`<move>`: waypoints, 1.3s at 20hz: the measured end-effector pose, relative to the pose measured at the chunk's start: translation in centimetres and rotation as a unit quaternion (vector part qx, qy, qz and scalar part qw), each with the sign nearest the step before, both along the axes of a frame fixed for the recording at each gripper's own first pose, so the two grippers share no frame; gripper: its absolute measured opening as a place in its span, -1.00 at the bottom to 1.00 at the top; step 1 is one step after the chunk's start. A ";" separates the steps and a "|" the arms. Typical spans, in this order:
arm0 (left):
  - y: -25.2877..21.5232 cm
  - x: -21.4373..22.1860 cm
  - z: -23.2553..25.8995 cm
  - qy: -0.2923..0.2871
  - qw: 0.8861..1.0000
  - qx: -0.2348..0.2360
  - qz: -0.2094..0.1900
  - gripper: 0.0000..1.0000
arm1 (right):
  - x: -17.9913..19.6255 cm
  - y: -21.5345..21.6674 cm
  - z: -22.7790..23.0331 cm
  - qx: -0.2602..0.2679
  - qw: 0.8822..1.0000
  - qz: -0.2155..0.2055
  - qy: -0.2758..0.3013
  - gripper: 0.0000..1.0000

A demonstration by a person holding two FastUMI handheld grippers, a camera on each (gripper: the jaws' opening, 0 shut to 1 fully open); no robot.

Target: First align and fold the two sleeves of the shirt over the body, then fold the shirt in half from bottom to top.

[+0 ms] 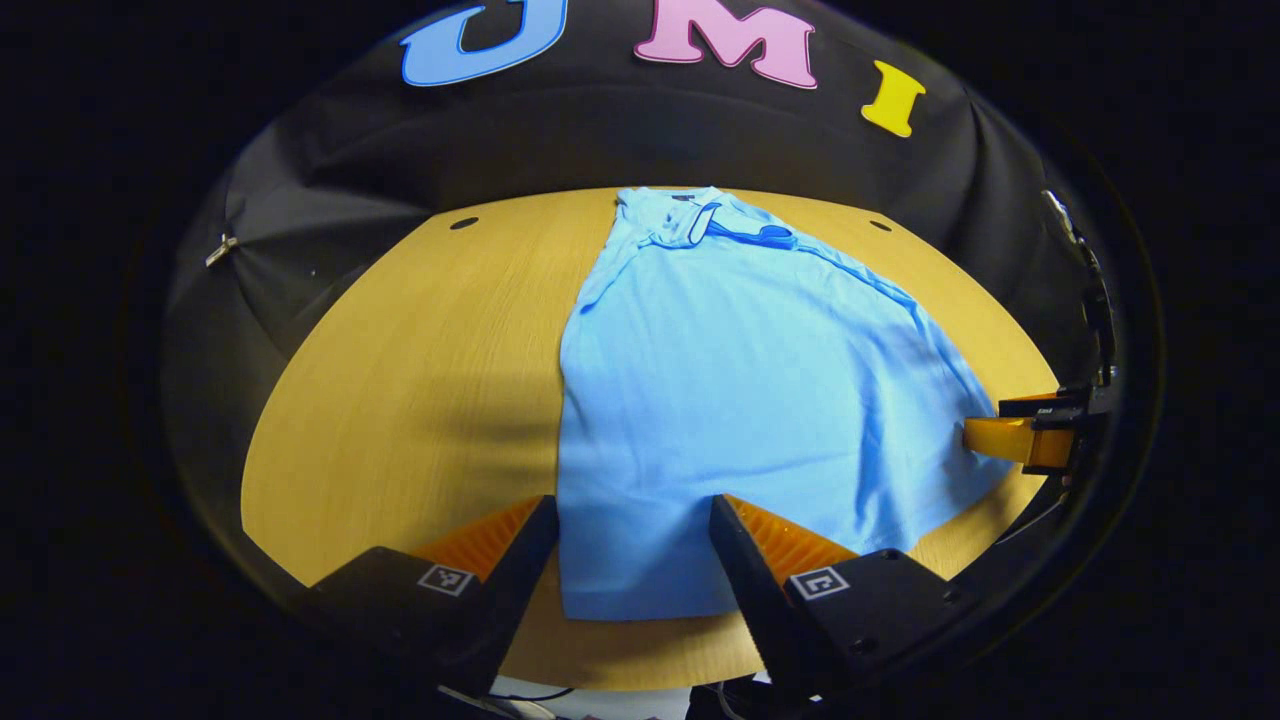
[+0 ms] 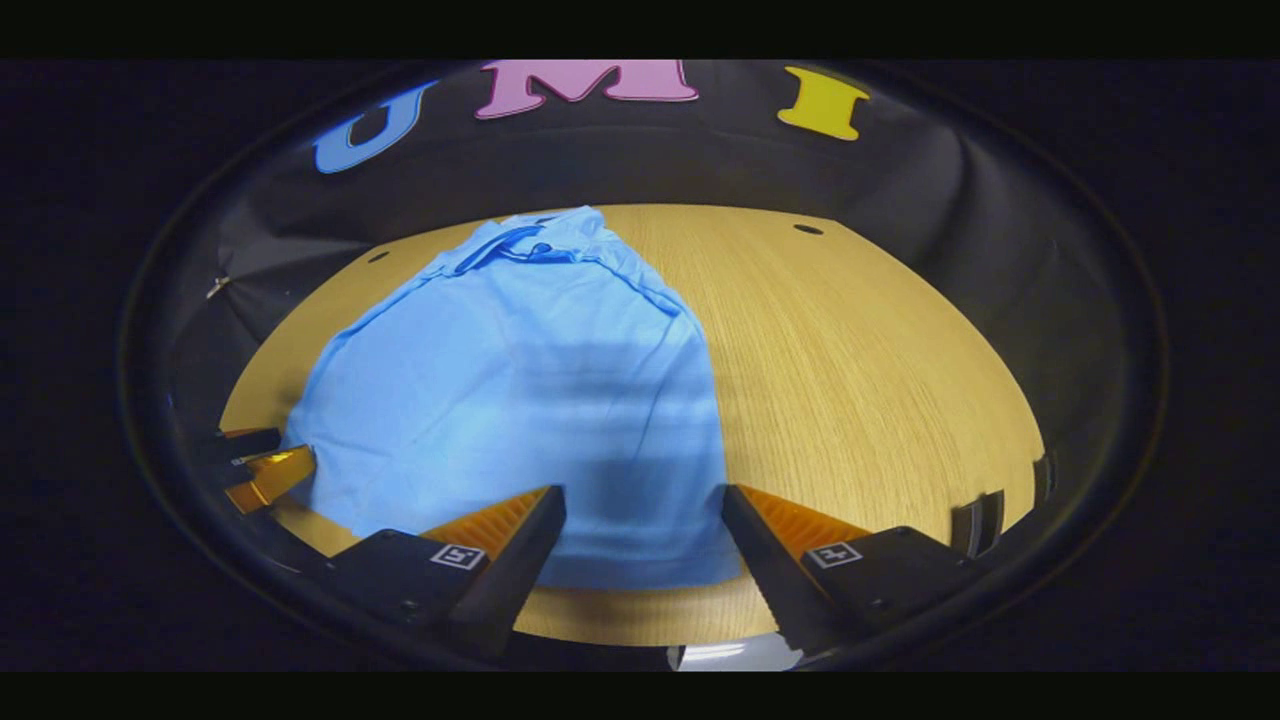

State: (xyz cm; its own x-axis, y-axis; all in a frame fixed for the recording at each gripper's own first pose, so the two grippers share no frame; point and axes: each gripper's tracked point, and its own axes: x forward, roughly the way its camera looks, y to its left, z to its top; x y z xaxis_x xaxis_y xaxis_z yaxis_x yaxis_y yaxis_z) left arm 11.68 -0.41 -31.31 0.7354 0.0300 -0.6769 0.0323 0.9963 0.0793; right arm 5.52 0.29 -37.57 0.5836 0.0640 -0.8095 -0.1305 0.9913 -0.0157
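A light blue shirt (image 1: 740, 400) lies flat on the wooden table (image 1: 420, 370), collar at the far end, both sleeves folded in over the body. My left gripper (image 1: 635, 515) is open, its fingers standing either side of the hem's left corner. In the right gripper view the same shirt (image 2: 520, 400) spreads to the left, and my right gripper (image 2: 645, 505) is open over the hem's right corner. The right gripper (image 1: 1030, 430) also shows at the shirt's right edge in the left gripper view, and the left gripper (image 2: 265, 470) at the shirt's left edge in the right gripper view.
Bare wood lies to the left of the shirt in the left gripper view and on the table (image 2: 880, 380) to its right in the right gripper view. The table's near edge runs just under both grippers. Black cloth walls surround the table.
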 end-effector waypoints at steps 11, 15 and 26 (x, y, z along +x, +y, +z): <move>-3.6 0.0 -0.1 0.017 1.000 -0.009 -0.019 -0.71 | 0.5 0.5 -0.3 0.006 0.999 0.012 0.031 -0.48; -4.4 0.1 0.0 0.029 0.999 -0.045 0.002 -0.87 | 0.7 1.1 -0.4 0.022 0.998 0.039 0.047 -0.89; -6.5 1.9 7.2 0.002 0.994 -0.105 0.037 -0.88 | 3.4 1.9 4.9 0.060 0.993 0.097 0.023 -0.90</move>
State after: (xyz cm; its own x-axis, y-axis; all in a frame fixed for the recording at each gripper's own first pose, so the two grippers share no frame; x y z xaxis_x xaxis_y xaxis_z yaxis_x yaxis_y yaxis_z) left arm 13.61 -6.92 -24.06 0.7338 -0.0584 -0.6768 -0.0424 0.9904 -0.1314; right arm 8.93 2.16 -32.63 0.5140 0.2695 -0.8144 -0.3167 0.9419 0.1118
